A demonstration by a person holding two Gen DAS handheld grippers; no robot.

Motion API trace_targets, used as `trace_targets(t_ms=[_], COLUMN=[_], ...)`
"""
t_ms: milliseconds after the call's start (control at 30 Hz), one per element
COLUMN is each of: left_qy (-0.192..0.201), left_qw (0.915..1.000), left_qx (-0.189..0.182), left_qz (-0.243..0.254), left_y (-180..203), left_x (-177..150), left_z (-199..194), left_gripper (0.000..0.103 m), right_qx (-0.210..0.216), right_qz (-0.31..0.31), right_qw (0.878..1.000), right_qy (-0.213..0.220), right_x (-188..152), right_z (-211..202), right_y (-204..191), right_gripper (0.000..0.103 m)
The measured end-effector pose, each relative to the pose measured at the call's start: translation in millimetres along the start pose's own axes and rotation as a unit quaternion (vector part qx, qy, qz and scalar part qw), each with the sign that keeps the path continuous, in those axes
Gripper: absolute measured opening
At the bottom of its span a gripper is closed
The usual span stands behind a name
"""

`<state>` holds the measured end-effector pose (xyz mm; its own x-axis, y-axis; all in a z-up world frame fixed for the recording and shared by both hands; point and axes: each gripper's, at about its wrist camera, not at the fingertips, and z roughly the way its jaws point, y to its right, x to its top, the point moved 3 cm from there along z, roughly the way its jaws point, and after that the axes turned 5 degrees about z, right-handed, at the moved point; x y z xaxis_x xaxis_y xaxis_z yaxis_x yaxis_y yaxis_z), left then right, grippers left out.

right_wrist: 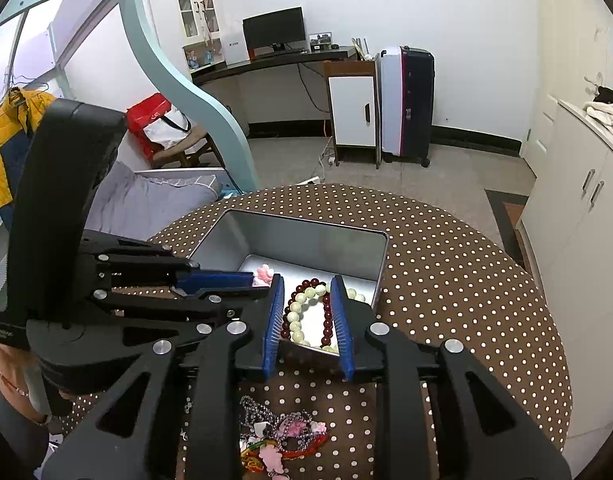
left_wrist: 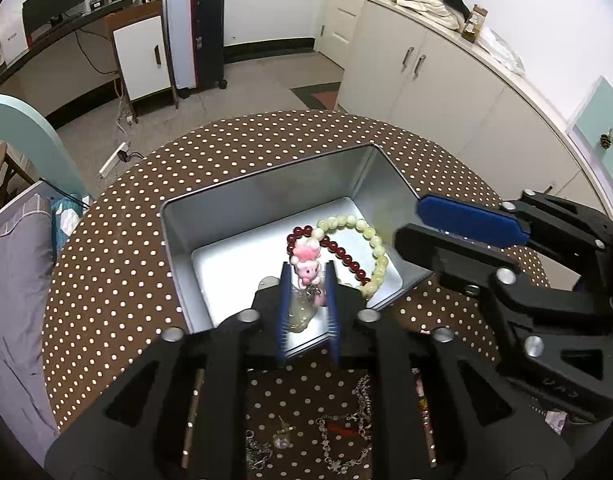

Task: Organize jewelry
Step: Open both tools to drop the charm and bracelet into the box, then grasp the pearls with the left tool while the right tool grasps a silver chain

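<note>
A silver metal tin [left_wrist: 266, 196] stands on the round polka-dot table [left_wrist: 106, 260]. In it lie a dark red bead bracelet [left_wrist: 346, 256] and a pale green bead bracelet [left_wrist: 370, 236]. My left gripper [left_wrist: 307, 280] is over the tin, shut on a pink doll charm [left_wrist: 306, 266] with a clear pendant hanging below. My right gripper [right_wrist: 306, 312] is open and empty over the tin's near edge, above both bracelets [right_wrist: 306, 316]. The tin also shows in the right wrist view [right_wrist: 306, 236]. Loose chains and charms [right_wrist: 282, 436] lie on the table below the grippers.
Silver chains and a small pendant [left_wrist: 326, 436] lie on the table near me. White cabinets [left_wrist: 446, 80] stand to the right, a suitcase [right_wrist: 406, 104] and desk at the back, a bed [right_wrist: 146, 200] to the left.
</note>
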<state>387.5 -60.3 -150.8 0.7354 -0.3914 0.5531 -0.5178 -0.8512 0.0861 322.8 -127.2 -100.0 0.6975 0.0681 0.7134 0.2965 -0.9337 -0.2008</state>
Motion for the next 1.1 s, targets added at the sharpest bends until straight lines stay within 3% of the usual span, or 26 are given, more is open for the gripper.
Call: trace_targets(t_ms=[67, 100, 367, 500, 667, 800, 1100], left_qy=[0.004, 0.014, 0.058, 0.096, 0.115, 0.114, 0.072], left_qw=[1.0000, 0.9998, 0.9981, 0.9941, 0.9908, 0.9895, 0.9943], left_qx=[0.003, 0.003, 0.020, 0.050, 0.071, 0.087, 0.074], left_qz=[-0.007, -0.013, 0.000, 0.001, -0.005, -0.017, -0.025], left_y=[-4, -6, -5, -11, -15, -23, -23], left_x=[-2, -2, -18, -42, -76, -101, -132], left_z=[-3, -8, -54, -91, -112, -110, -66], left_gripper=[0.055, 0.057, 0.057, 0.057, 0.057, 0.057, 0.057], right_qx=[-0.001, -0.001, 0.003, 0.009, 0.016, 0.018, 0.022], right_qz=[0.002, 0.003, 0.004, -0.003, -0.013, -0.026, -0.034], right_qw=[1.000, 1.000, 0.999, 0.999, 0.998, 0.998, 0.999], right_qy=[0.005, 0.007, 0.032, 0.050, 0.057, 0.047, 0.006], right_x=[0, -1, -7, -15, -32, -46, -66], right_z=[-5, -6, -32, -51, -61, -56, -27], right_y=[2, 2, -3, -12, -27, -42, -57], right_gripper=[0.024, 0.025, 0.025, 0.029, 0.032, 0.032, 0.033])
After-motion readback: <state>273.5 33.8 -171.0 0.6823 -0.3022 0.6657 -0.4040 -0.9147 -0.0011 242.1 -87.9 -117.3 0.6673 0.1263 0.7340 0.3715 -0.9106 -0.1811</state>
